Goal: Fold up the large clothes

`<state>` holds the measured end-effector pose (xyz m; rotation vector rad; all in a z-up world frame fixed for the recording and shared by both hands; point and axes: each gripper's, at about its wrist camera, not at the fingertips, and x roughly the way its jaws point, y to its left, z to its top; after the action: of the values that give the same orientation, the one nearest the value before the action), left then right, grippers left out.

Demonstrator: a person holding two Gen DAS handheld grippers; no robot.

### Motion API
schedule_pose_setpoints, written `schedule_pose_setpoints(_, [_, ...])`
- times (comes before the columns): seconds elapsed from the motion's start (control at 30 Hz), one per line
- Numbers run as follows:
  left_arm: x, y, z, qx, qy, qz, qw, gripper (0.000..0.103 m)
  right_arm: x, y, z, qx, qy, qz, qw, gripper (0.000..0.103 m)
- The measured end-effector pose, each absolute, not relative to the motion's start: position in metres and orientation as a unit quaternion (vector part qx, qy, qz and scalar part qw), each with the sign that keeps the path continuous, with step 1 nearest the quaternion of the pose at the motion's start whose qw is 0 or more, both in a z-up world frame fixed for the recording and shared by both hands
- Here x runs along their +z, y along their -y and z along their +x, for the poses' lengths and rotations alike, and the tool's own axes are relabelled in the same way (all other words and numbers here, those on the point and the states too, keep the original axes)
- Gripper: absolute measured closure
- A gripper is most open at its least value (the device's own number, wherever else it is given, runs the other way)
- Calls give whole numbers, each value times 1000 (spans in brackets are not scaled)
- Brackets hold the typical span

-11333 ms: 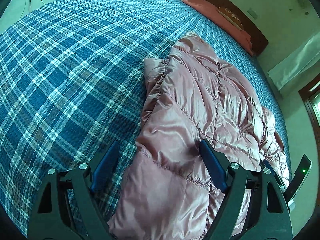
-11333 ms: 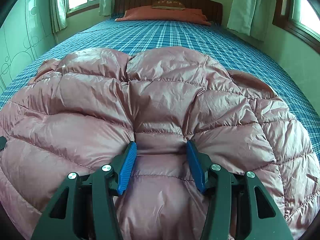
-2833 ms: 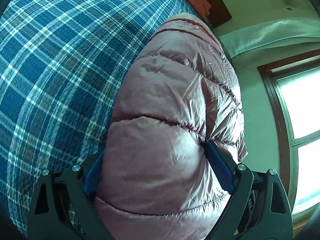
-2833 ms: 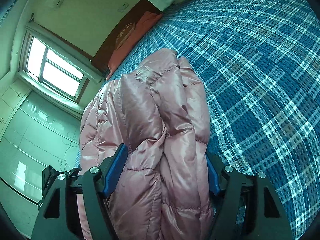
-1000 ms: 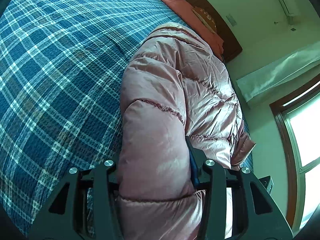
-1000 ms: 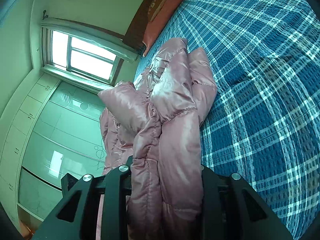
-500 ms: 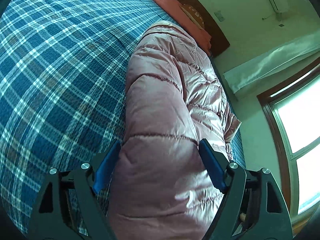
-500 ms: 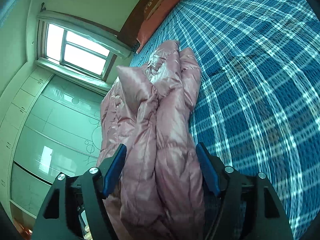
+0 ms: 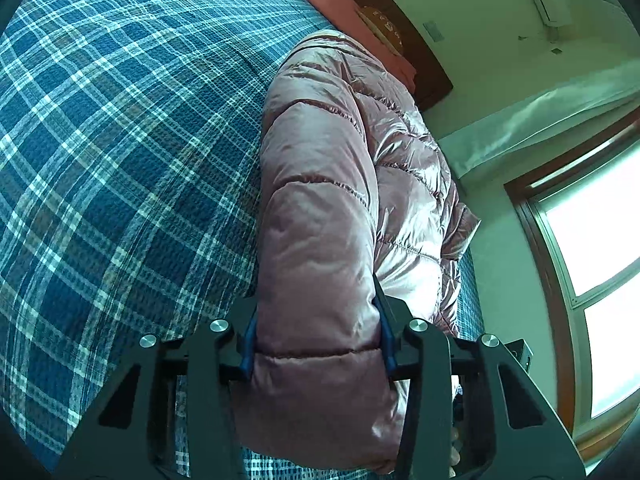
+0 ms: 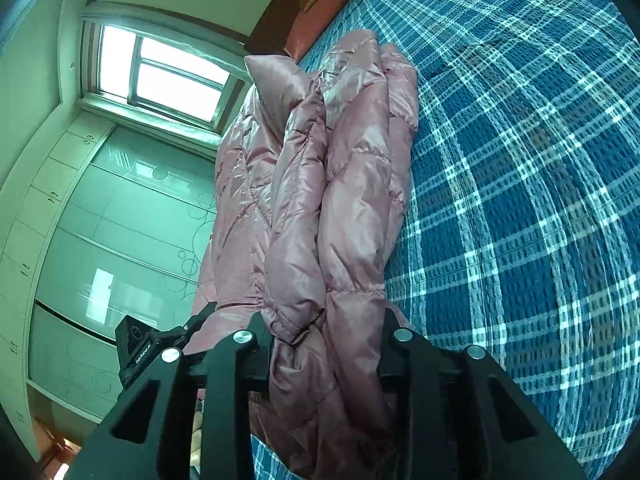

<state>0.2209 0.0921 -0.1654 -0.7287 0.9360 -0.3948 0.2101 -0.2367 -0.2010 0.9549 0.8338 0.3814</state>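
Observation:
A pink quilted down jacket [image 9: 332, 184] lies folded lengthwise on the blue plaid bed [image 9: 120, 140]. My left gripper [image 9: 316, 336] is shut on the jacket's near edge, the padding bulging between the blue pads. In the right wrist view the same jacket [image 10: 340, 200] runs away from me in bunched layers. My right gripper [image 10: 326, 340] is shut on its near end, with the fingertips buried in the fabric. The left gripper's body [image 10: 140, 348] shows at the lower left of that view.
A red pillow [image 9: 360, 16] and dark wooden headboard [image 9: 424, 68] are at the bed's far end. A window [image 9: 600, 232] with a curtain is on one side. Wardrobe doors [image 10: 112, 240] and another window [image 10: 160, 76] are on the other side.
Both grippers were open around the jacket half a second ago and have closed on it again. The jacket has shifted slightly.

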Motion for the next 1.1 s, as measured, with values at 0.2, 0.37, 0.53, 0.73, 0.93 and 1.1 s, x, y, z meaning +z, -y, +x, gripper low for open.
schedule_pose_setpoints(0.2, [-165,-105,223,-189,-443,-339,808,34,-194,246,206,163,-391,430,797,45])
schedule_pose_setpoints(0.37, [-151,-133,233,-179,-422,-333,824,26,-171,265,211,128,-380,387,830,30])
schedule_pose_setpoints(0.53, [-151,-142,280,-181,-435,-370,800,26,-155,279,262,111,-369,392,835,29])
schedule_pose_setpoints(0.73, [-145,-119,335,-181,-450,-355,799,26,-156,284,330,105,-377,409,824,29])
schedule_pose_setpoints(0.93, [-154,-97,358,-152,-479,-309,808,38,-186,292,352,91,-389,450,799,57])
schedule_pose_setpoints(1.1, [-163,-89,361,-149,-485,-283,814,51,-209,293,356,101,-395,472,782,76])
